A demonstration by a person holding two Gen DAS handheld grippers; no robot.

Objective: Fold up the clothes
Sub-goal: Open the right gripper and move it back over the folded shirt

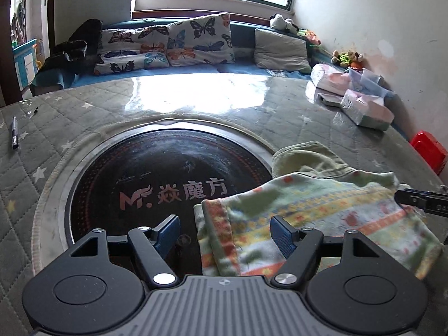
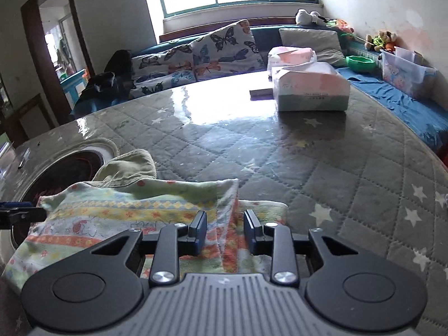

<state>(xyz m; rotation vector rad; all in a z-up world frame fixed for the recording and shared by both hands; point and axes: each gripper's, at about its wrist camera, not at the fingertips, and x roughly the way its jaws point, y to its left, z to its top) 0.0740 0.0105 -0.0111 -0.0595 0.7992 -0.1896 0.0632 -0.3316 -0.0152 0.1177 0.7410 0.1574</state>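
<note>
We judge the fold partly done. The patterned garment [image 1: 313, 218] lies on the quilted table cover [image 2: 322, 168] as a compact, layered bundle: in the right wrist view a doubled edge runs up the middle of it, with a lower layer showing past that edge on the right. A plain green part [image 1: 305, 158] sticks out from under the far side, still bunched. So at least one fold looks made; what seems left is tucking in the green part, a further fold or two, and flattening.

The left gripper [image 1: 225, 231] stands wide open and holds nothing. The garment's near left corner lies between and below its jaws, and the bundle partly overlaps the round black cooktop [image 1: 156, 184] set into the table. We cannot tell if the fingers touch the cloth.

The right gripper [image 2: 225, 231] is about half open, also with nothing clamped. The raised doubled edge sits right in the gap between its fingers, so it looks lined up for a pinch there, though contact is unclear.

Each gripper's tip shows at the edge of the other's view, on opposite sides of the garment.

Tissue boxes [image 2: 310, 89] sit well apart, farther along the table.
</note>
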